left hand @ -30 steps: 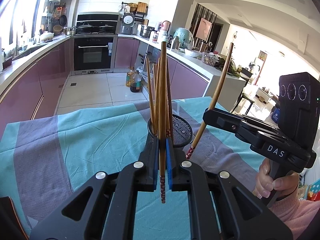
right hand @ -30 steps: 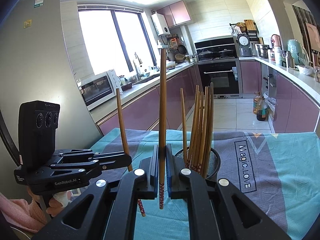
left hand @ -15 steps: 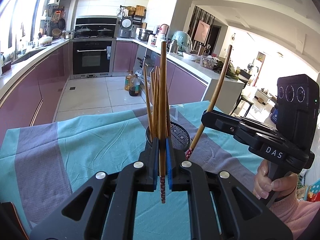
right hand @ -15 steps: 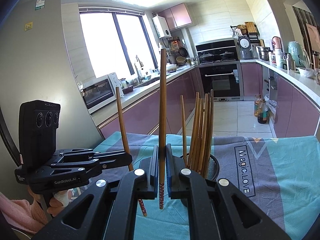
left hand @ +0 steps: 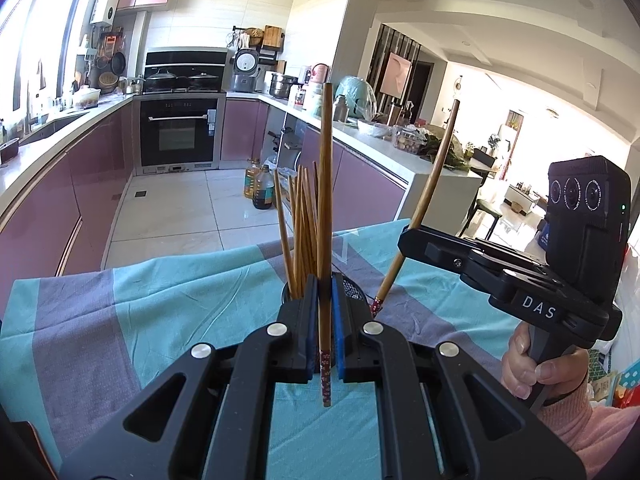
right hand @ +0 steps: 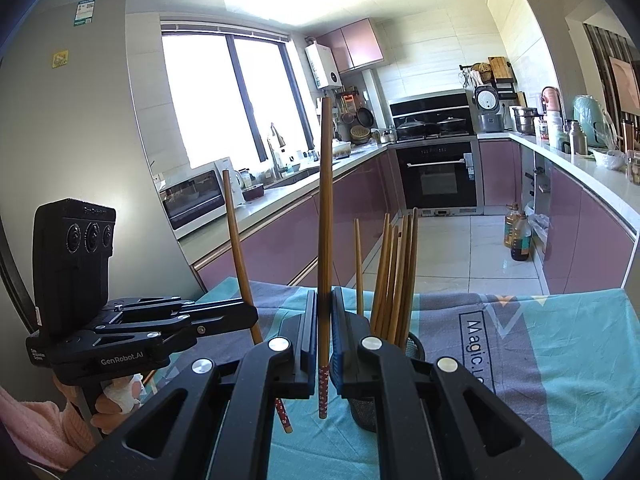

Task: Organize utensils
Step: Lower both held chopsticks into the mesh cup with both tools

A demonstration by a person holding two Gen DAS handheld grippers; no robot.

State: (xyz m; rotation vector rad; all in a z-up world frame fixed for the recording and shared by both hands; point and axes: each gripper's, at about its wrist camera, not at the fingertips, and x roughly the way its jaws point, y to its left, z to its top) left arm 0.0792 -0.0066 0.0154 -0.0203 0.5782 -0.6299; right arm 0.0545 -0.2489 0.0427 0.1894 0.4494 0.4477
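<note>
My left gripper (left hand: 325, 300) is shut on one brown chopstick (left hand: 326, 208), held upright with its patterned red end hanging below the pads. Just behind its fingers stands a black mesh holder (left hand: 355, 290) with several chopsticks (left hand: 301, 232) in it. My right gripper (right hand: 324, 312) is likewise shut on an upright chopstick (right hand: 325, 220), with the mesh holder (right hand: 414, 346) and its several chopsticks (right hand: 394, 276) close on the right. Each view shows the other gripper beside the holder: the right gripper (left hand: 406, 240) with its tilted chopstick (left hand: 434, 196), the left gripper (right hand: 244, 316) with its chopstick (right hand: 237, 248).
A teal and grey tablecloth (left hand: 120, 312) covers the table; its far edge drops to the kitchen floor. Oil bottles (left hand: 262, 188) stand on the floor by purple cabinets. A person's hand in a pink sleeve (left hand: 540, 372) grips the right handle.
The left gripper has risen a little with its chopstick, so the holder sits lower behind its fingers. The right gripper has hardly moved. Both grips are unchanged.
</note>
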